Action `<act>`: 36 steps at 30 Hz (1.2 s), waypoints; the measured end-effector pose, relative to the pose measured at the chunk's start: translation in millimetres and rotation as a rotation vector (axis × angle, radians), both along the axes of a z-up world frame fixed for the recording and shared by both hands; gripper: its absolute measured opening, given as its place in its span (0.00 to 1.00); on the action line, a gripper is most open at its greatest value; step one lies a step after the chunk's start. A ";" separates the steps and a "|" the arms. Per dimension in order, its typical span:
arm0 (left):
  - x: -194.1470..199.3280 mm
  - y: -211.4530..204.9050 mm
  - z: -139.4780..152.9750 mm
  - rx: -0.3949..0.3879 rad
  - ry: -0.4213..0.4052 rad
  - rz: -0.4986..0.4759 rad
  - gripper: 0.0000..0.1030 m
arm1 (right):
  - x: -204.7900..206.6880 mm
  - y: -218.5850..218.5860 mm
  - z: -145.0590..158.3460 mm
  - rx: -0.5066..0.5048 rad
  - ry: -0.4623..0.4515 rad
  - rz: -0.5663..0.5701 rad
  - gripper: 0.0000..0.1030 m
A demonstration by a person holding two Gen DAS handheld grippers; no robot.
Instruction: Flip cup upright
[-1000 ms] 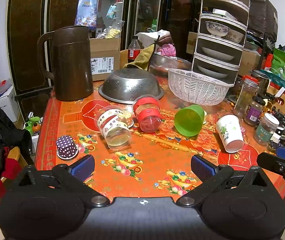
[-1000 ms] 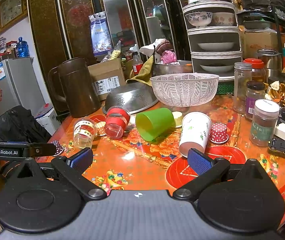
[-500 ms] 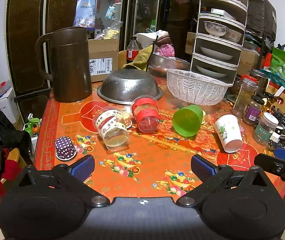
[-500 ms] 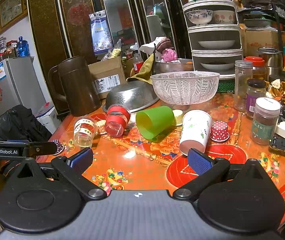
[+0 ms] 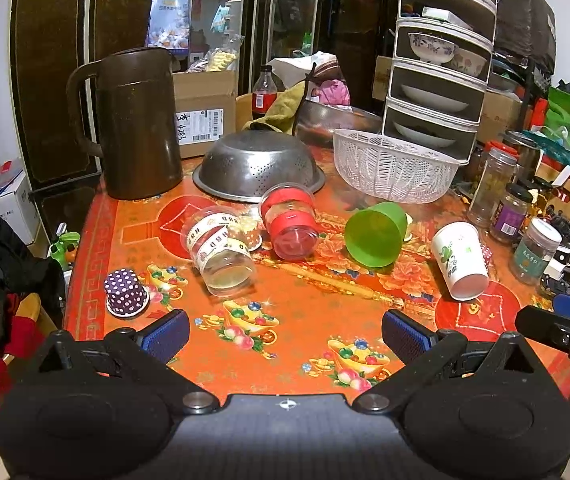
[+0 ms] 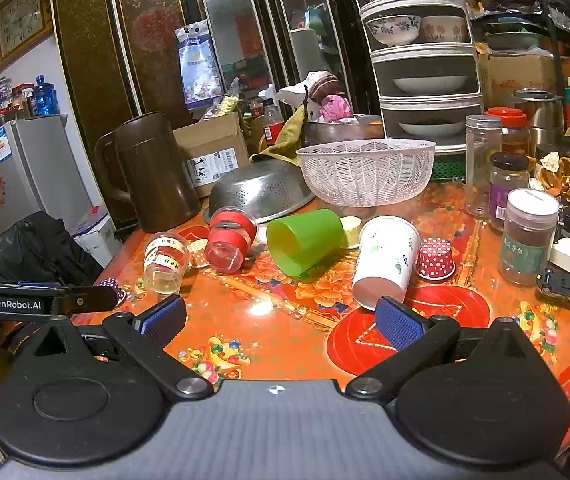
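Green plastic cup (image 5: 373, 234) (image 6: 304, 241) — on its side, mid-table, resting on orange floral cloth.

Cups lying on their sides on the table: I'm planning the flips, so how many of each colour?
Clear cup, cream band: 1
Clear cup, red bands: 1
Green cup: 1
White paper cup: 1
Total: 4

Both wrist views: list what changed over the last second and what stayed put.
Little changed. The left gripper eased slightly closer to the table; the right gripper barely shifted. Nothing was grasped or released: both stay open and empty. The green cup, white paper cup, red-banded cup and clear cup still lie tipped on their sides, unmoved.
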State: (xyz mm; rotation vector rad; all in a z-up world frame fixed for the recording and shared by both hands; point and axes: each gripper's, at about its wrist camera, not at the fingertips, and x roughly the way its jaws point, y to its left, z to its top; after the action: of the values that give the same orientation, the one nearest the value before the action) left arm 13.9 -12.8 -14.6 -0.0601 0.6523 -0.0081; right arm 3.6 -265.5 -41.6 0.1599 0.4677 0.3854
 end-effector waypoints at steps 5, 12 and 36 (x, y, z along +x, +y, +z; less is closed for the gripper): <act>13.4 12.8 11.1 -0.026 -0.019 0.022 1.00 | 3.2 -11.0 -3.7 0.016 0.009 0.006 0.99; 103.7 50.9 12.7 -0.029 0.141 0.140 1.00 | 5.3 -30.3 -7.3 0.062 0.017 0.008 0.99; 175.6 52.2 -47.8 -0.087 0.347 0.223 0.61 | -1.7 -63.4 -11.3 0.103 0.028 -0.012 0.99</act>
State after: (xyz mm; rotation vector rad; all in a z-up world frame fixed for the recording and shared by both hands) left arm 189.5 39.4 -62.4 -0.2215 0.9887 0.1927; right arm 2.0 -328.9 -52.9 0.2687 0.4744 0.3959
